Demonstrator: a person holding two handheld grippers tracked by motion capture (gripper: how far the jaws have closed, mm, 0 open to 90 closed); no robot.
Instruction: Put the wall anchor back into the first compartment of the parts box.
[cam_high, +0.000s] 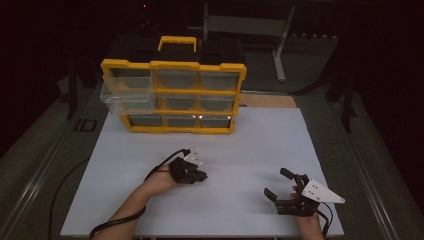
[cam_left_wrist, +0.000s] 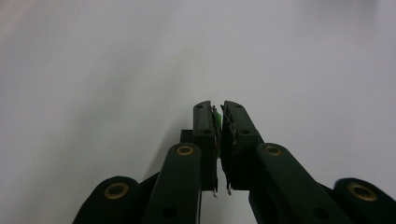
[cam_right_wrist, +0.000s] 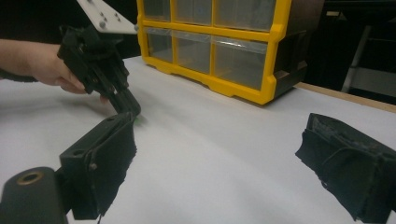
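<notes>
From above, a yellow-framed organizer (cam_high: 174, 95) stands upright at the far edge of the white table (cam_high: 240, 150), with three rows of clear drawers. Its top-left drawer (cam_high: 126, 91) is pulled forward out of the frame; what lies in the drawers is too dim to tell. The left gripper (cam_high: 200, 176) rests on the table in front of the organizer, and the right gripper (cam_high: 276, 182) sits well apart near the table's near-right corner, jaws spread.

Along the left gripper's own jaws, the pads (cam_left_wrist: 216, 135) are pressed almost together, pinching a small green piece (cam_left_wrist: 219, 122) just above the white surface.

Along the right gripper's jaws, its two black pads (cam_right_wrist: 109, 163) stand wide apart with nothing between them. Beyond them the left gripper (cam_right_wrist: 133, 109) points down at the table, a speck of green (cam_right_wrist: 138, 119) at its tip, with the organizer (cam_right_wrist: 219, 42) behind it, its clear drawers closed on this side.
</notes>
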